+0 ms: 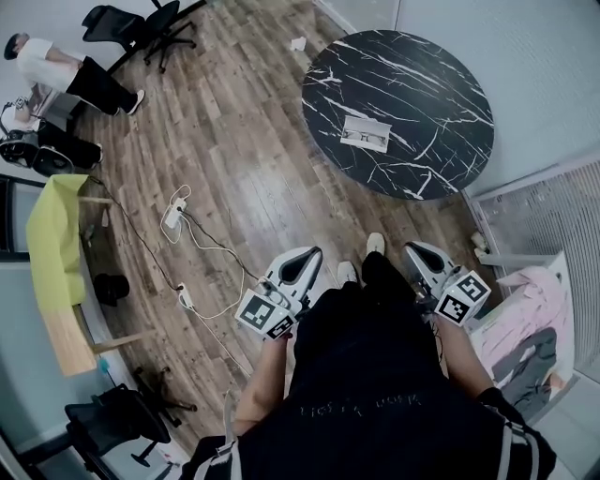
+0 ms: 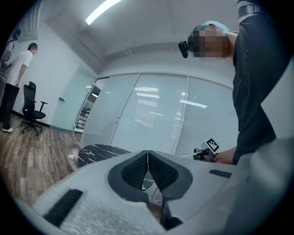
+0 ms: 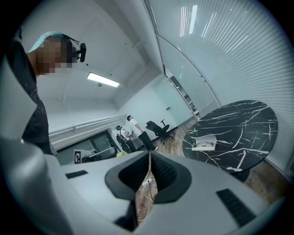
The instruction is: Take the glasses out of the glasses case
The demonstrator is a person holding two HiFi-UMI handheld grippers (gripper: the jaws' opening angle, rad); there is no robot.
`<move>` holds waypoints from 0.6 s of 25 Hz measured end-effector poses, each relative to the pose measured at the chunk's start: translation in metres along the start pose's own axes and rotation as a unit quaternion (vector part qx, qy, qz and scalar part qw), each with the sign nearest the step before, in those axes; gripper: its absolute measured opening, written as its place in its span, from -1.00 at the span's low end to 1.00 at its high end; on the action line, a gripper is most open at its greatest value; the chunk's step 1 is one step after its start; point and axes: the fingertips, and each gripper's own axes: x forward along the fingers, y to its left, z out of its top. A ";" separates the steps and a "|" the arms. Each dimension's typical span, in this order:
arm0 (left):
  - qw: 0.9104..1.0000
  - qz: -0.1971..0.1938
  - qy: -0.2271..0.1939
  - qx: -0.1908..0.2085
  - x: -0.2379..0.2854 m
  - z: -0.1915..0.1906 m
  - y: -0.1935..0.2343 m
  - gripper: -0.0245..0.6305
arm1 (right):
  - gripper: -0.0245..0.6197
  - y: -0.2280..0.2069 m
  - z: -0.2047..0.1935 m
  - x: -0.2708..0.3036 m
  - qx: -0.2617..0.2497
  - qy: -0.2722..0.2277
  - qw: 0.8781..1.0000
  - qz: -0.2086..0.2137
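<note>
An open white glasses case (image 1: pixel 366 133) lies near the middle of a round black marble table (image 1: pixel 422 84), a few steps ahead of me. The right gripper view shows the case (image 3: pixel 203 142) with dark glasses lying in it. My left gripper (image 1: pixel 307 255) and right gripper (image 1: pixel 416 249) are held close to my body, over the wooden floor and well short of the table. In the left gripper view its jaws (image 2: pixel 147 155) are pressed together with nothing between them. The right gripper's jaws (image 3: pixel 149 157) also meet at the tips, with nothing held.
A power strip (image 1: pixel 174 214) and white cables lie on the floor at my left. A yellow-green covered bench (image 1: pixel 54 242) stands at the left, office chairs (image 1: pixel 159 28) and a standing person (image 1: pixel 56 67) at the far left. Clothes (image 1: pixel 530 309) hang at the right by a glass wall.
</note>
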 end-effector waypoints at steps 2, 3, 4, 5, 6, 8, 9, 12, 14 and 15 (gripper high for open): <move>1.000 -0.003 0.001 -0.001 0.002 0.000 0.002 -0.86 | -0.82 -0.002 -0.001 0.004 0.002 -0.001 1.000 -0.002; 1.000 -0.004 0.002 0.000 0.003 0.000 0.003 -0.86 | -0.82 -0.004 -0.001 0.007 0.002 -0.001 1.000 -0.002; 1.000 -0.005 0.003 0.003 0.005 0.001 0.005 -0.86 | -0.82 -0.006 0.000 0.011 0.001 -0.001 1.000 -0.001; 1.000 -0.006 0.004 0.006 0.007 0.001 0.008 -0.86 | -0.82 -0.009 0.001 0.015 0.001 -0.002 1.000 0.000; 1.000 -0.007 0.006 0.009 0.009 0.002 0.010 -0.86 | -0.82 -0.011 0.001 0.018 0.002 -0.003 1.000 0.002; 1.000 -0.005 0.008 0.010 0.013 0.002 0.014 -0.86 | -0.82 -0.015 0.001 0.022 0.004 -0.002 1.000 0.003; 1.000 -0.005 0.009 0.008 0.015 0.003 0.015 -0.86 | -0.82 -0.017 0.002 0.023 0.004 0.000 1.000 0.002; 1.000 -0.008 0.011 0.009 0.021 0.006 0.018 -0.86 | -0.82 -0.026 0.004 0.028 0.004 0.005 1.000 -0.003; 1.000 -0.010 0.016 0.010 0.026 0.006 0.022 -0.86 | -0.82 -0.032 0.005 0.034 0.006 0.010 1.000 -0.004; 1.000 -0.009 0.018 0.008 0.028 0.005 0.024 -0.86 | -0.82 -0.034 0.005 0.036 0.007 0.013 1.000 -0.004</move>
